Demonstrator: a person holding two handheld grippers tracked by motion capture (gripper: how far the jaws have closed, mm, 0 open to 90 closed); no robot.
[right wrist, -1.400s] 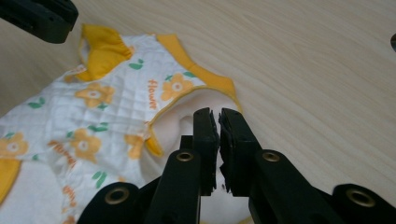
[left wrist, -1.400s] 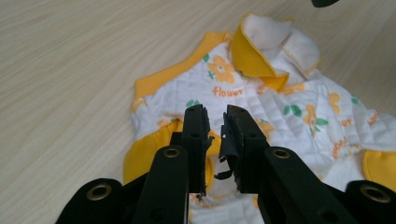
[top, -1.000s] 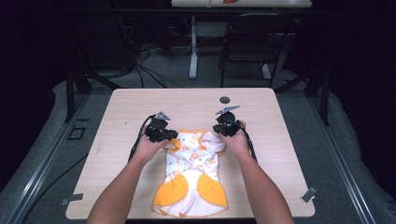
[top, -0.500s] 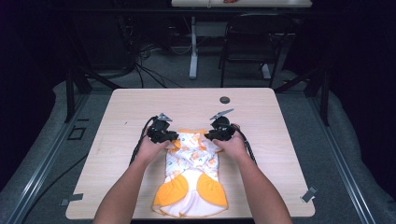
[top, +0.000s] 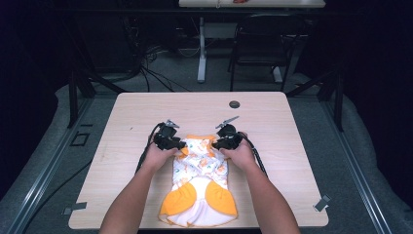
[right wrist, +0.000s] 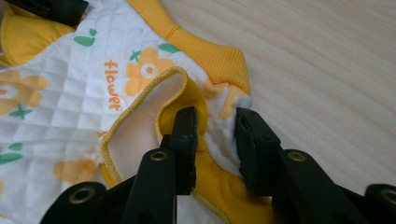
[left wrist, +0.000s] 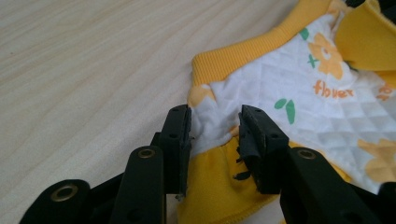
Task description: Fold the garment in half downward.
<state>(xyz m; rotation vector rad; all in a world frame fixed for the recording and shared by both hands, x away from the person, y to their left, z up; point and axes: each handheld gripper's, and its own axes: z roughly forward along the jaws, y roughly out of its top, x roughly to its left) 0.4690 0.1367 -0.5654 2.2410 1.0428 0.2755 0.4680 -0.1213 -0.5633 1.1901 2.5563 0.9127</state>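
A small white quilted garment (top: pixel 202 180) with orange flowers and yellow trim lies flat on the wooden table (top: pixel 146 112). My left gripper (top: pixel 181 145) is at its far left corner. In the left gripper view its jaws (left wrist: pixel 215 116) have just been opening and stand apart, with the white and yellow cloth (left wrist: pixel 317 107) lying loose between them. My right gripper (top: pixel 216 145) is at the far right corner. Its jaws (right wrist: pixel 215 116) have just been closing a little. They still stand apart around a fold of the cloth (right wrist: pixel 70 93) beside the ribbed yellow collar (right wrist: pixel 210 58).
A round black grommet (top: pixel 234 104) sits in the table near its far edge. Bare wood lies to the left, right and far side of the garment. Beyond the table are a desk leg (top: pixel 201 53), cables and a dark floor.
The right hand has shifted slightly left, onto the garment's far right corner. The left hand has hardly moved. The garment lies as before.
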